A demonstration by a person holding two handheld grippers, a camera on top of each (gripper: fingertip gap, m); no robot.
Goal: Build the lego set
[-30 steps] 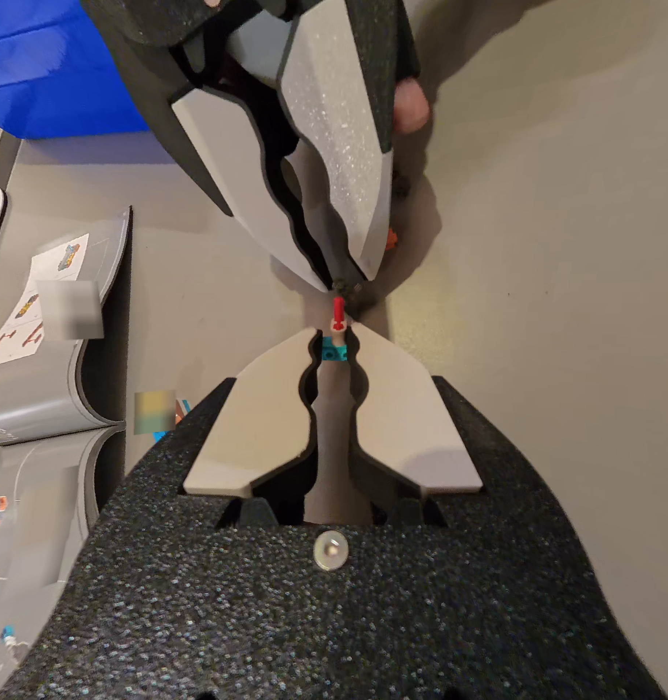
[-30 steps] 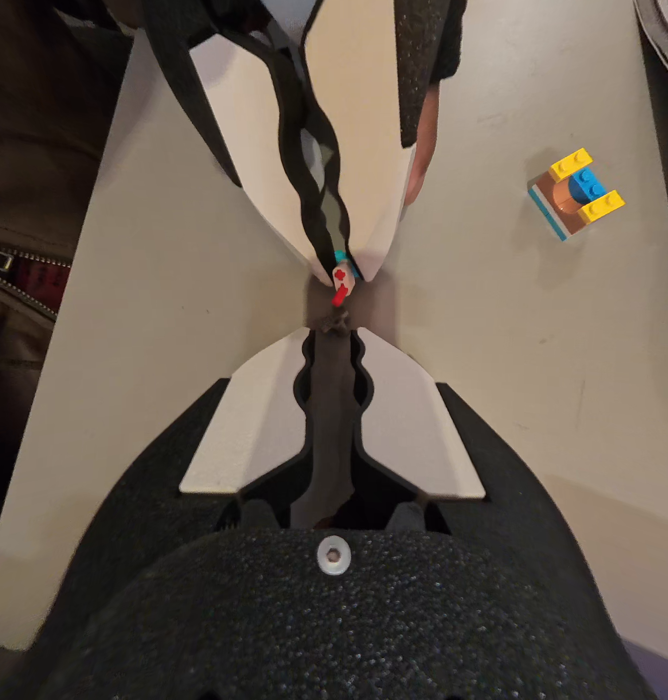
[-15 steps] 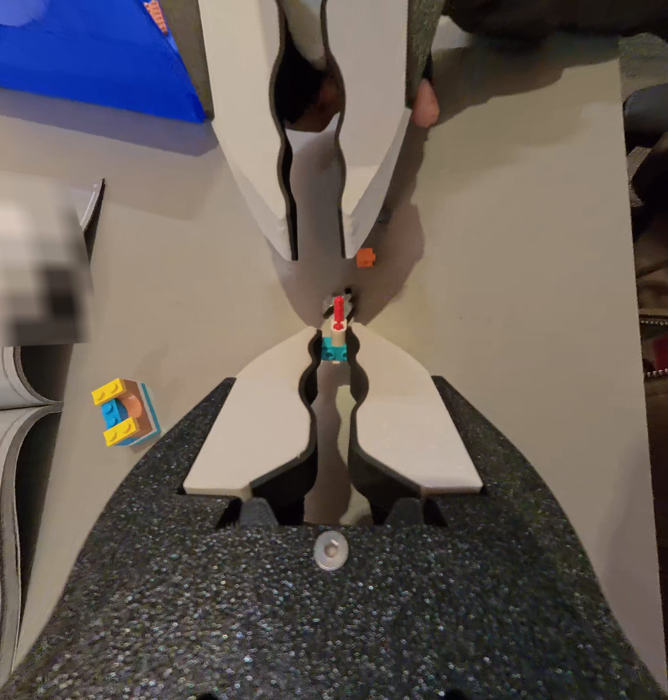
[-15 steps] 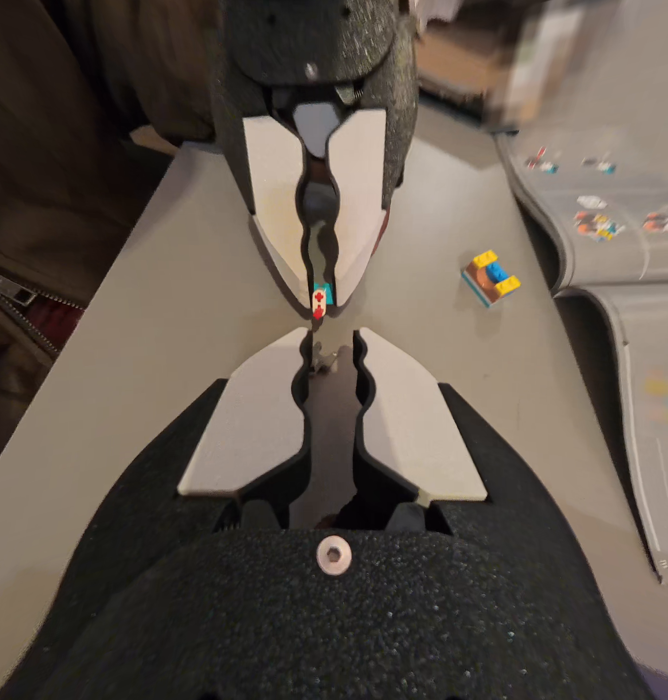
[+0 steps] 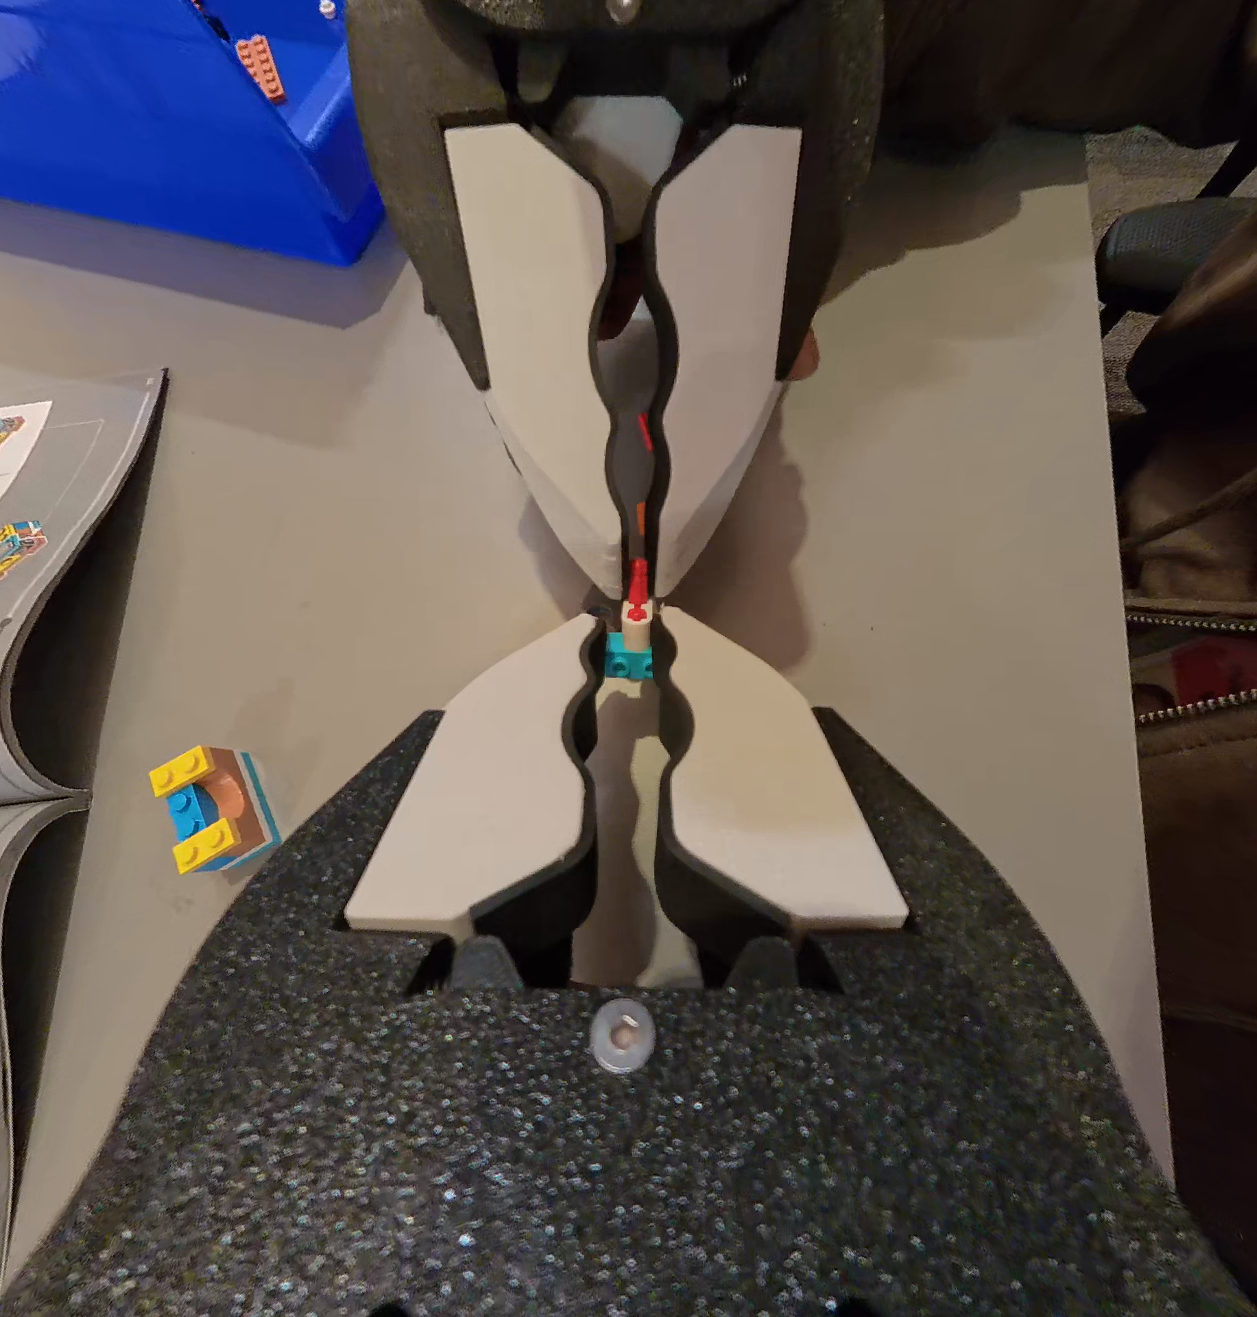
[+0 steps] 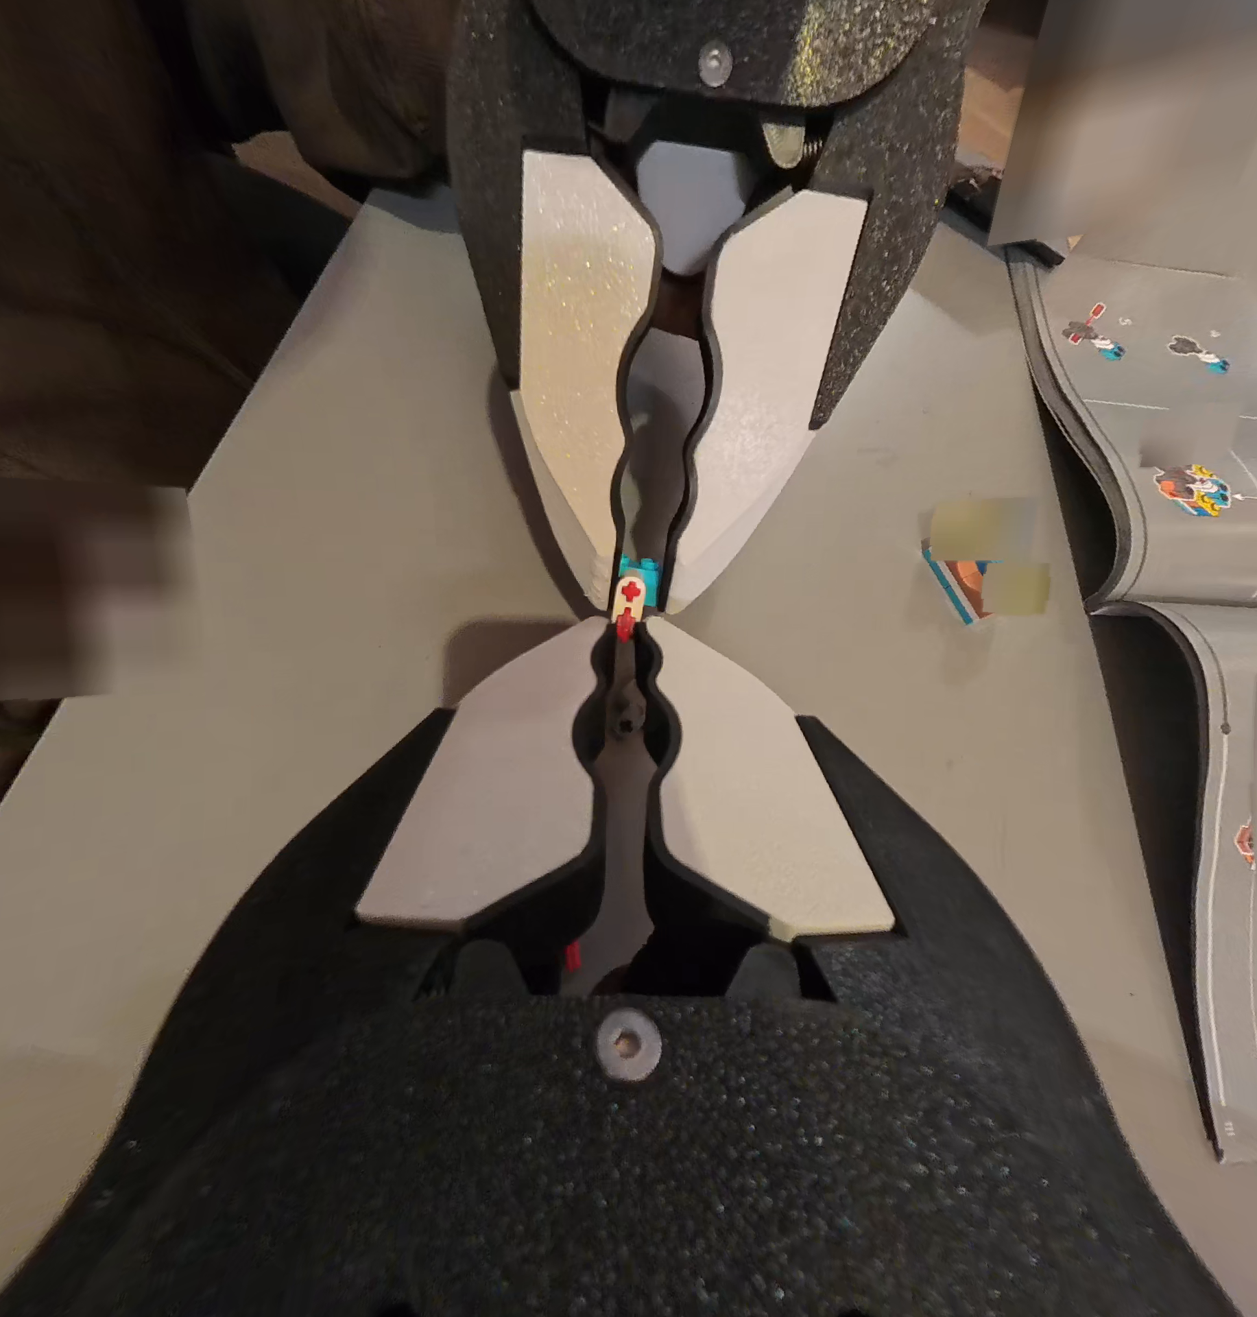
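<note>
My left gripper (image 5: 629,638) is shut on a small piece: a teal brick (image 5: 627,663) with a cream cylinder (image 5: 637,628) and a red pin (image 5: 638,586) sticking out forward. My right gripper (image 6: 625,627) faces it tip to tip, and its jaws are closed on the free end of the red pin (image 6: 624,627). In the right wrist view the left gripper (image 6: 639,591) comes from the top holding the teal brick (image 6: 643,572) and cream cylinder (image 6: 629,598). Both are held just above the grey table (image 5: 932,641).
A yellow, blue, brown and teal sub-build (image 5: 212,809) lies on the table left of my left gripper. An open instruction booklet (image 5: 34,606) lies at the left edge, and a blue bin (image 5: 148,128) stands behind. A small black piece (image 6: 625,720) lies under my right gripper. A person's dark jacket (image 5: 1209,713) borders the table. The tips of both grippers are at nearly the same place.
My right gripper was open and apart from the piece half a second ago. It has moved in and closed on the red pin. The left gripper still holds the teal piece.
</note>
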